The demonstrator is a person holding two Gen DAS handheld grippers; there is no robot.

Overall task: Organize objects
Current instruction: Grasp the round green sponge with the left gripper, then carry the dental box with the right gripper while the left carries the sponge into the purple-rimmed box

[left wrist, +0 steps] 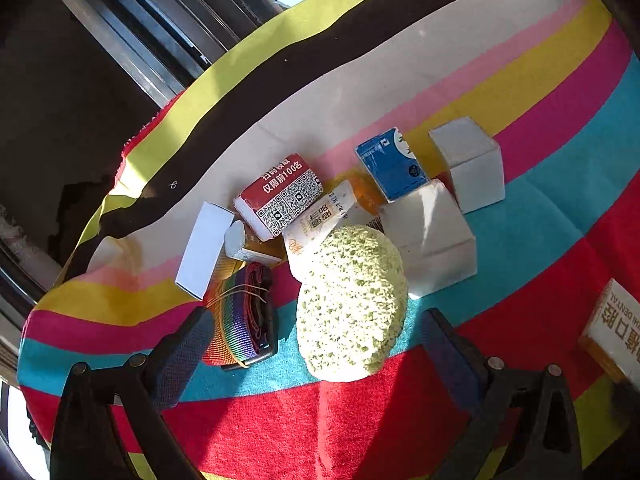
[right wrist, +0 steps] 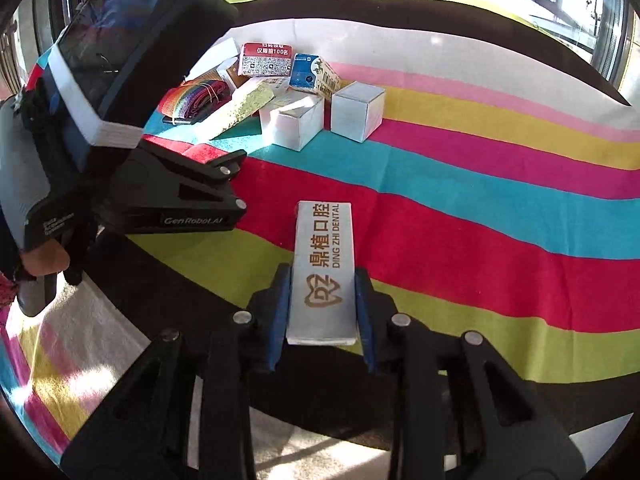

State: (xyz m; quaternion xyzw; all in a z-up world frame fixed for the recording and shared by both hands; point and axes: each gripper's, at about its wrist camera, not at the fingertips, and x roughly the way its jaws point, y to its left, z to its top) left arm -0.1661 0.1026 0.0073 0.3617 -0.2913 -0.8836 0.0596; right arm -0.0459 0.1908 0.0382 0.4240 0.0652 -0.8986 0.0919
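A: The right gripper (right wrist: 322, 308) sits clamped on a long white dental-branded carton (right wrist: 324, 272), blue pads pressing both its long sides, near the striped cloth's (right wrist: 480, 216) front edge.

B: And the left gripper (left wrist: 316, 344)?

A: It stands wide apart and empty, aimed at a pale green porous sponge (left wrist: 352, 304) in the pile toward the cloth's far edge.

B: Progress?

A: Seemingly early. A rainbow webbing strap (left wrist: 236, 312), a red QR-printed packet (left wrist: 280, 196), a blue carton (left wrist: 390, 164) and plain white boxes (left wrist: 470, 162) lie jumbled together, unsorted.

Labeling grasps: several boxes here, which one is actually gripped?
The white DING ZHI DENTAL box, clamped in the right gripper, apart from the pile; the other boxes lie untouched.
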